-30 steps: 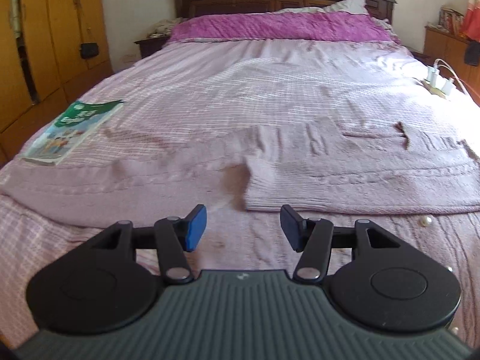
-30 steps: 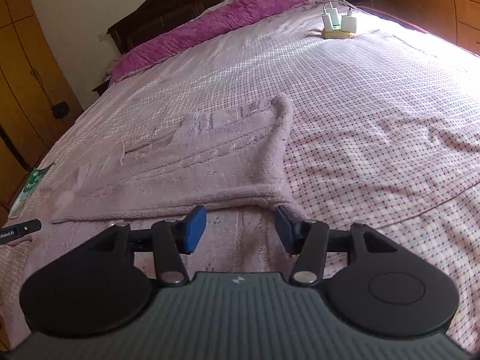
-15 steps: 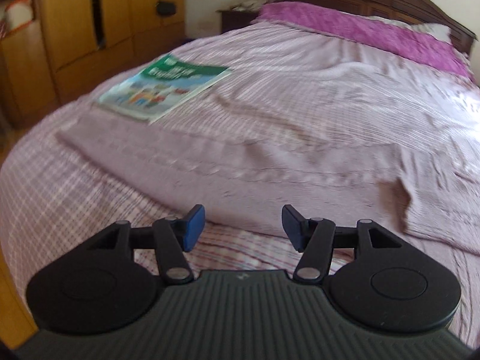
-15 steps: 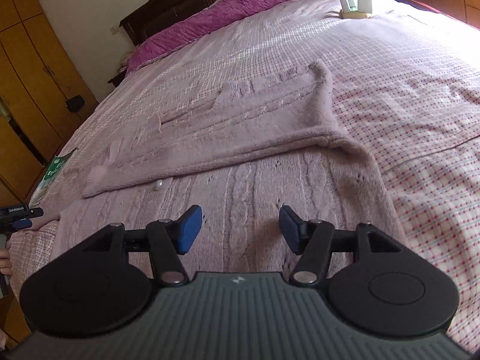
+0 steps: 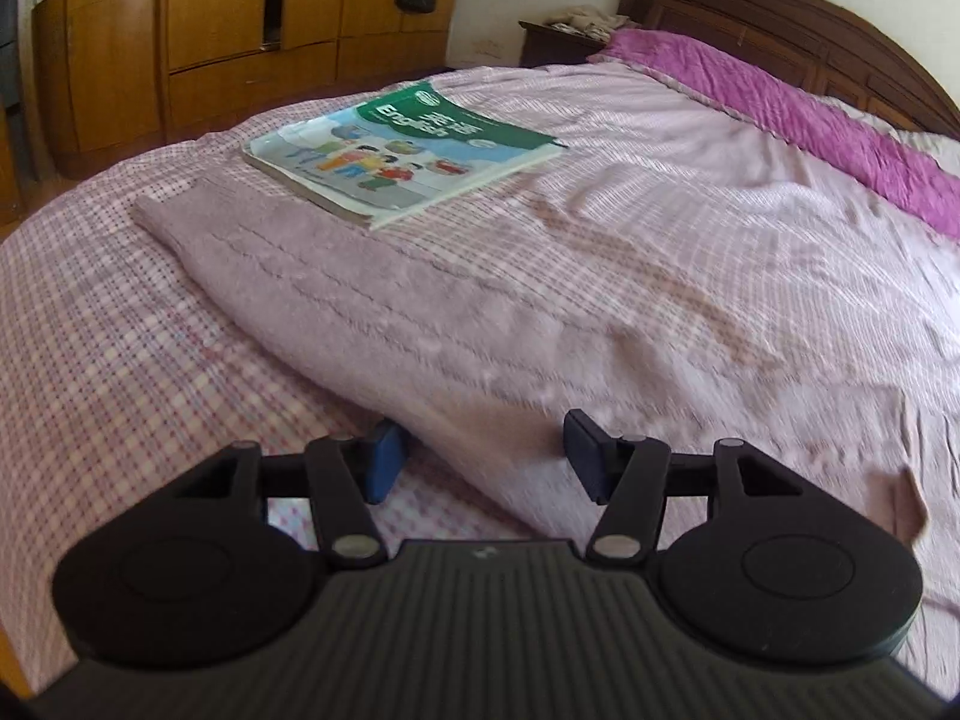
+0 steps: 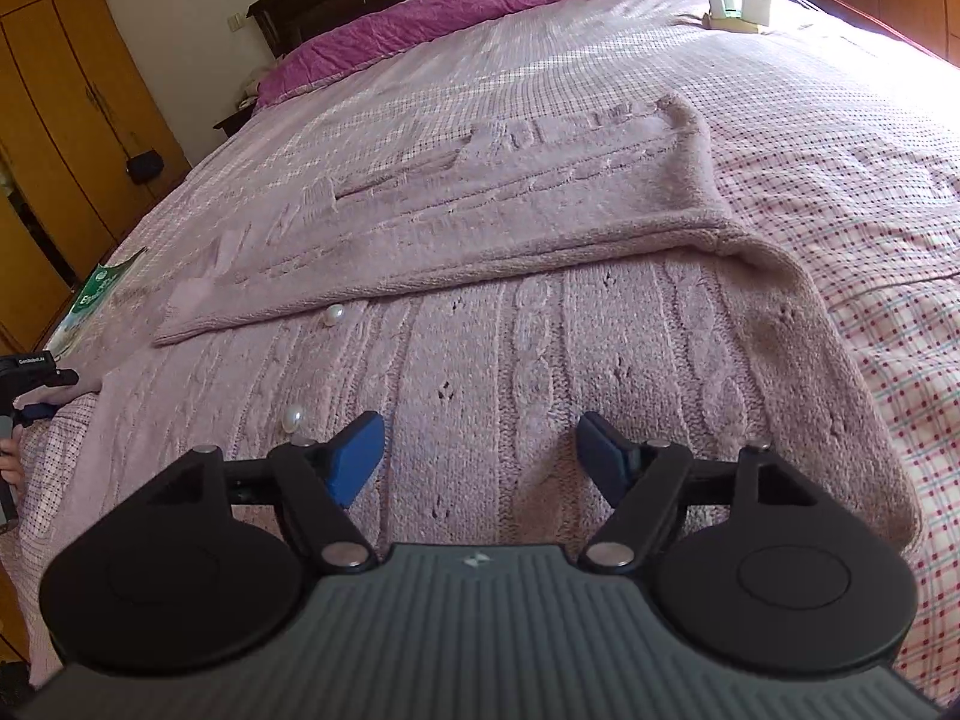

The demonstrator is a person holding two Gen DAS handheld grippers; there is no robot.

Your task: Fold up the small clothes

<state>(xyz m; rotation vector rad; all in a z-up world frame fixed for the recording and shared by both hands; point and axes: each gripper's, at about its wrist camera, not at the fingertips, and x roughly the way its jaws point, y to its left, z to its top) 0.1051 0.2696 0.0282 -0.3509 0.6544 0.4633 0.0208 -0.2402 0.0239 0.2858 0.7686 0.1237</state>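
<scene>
Cardigan (image 6: 540,360) part-folded, right side laid over, left sleeve (image 5: 336,288) still out; left gripper (image 5: 480,456) and right gripper (image 6: 480,450) both spread, holding nothing.

A home bedroom is being shown: a wide bed (image 5: 690,228) is being covered by a pink checked bedspread (image 6: 810,138), backed by a dark wooden headboard (image 5: 780,18) and a purple pillow (image 5: 780,102), and flanked by wooden wardrobes (image 5: 240,30) and a nightstand (image 5: 552,42).
</scene>
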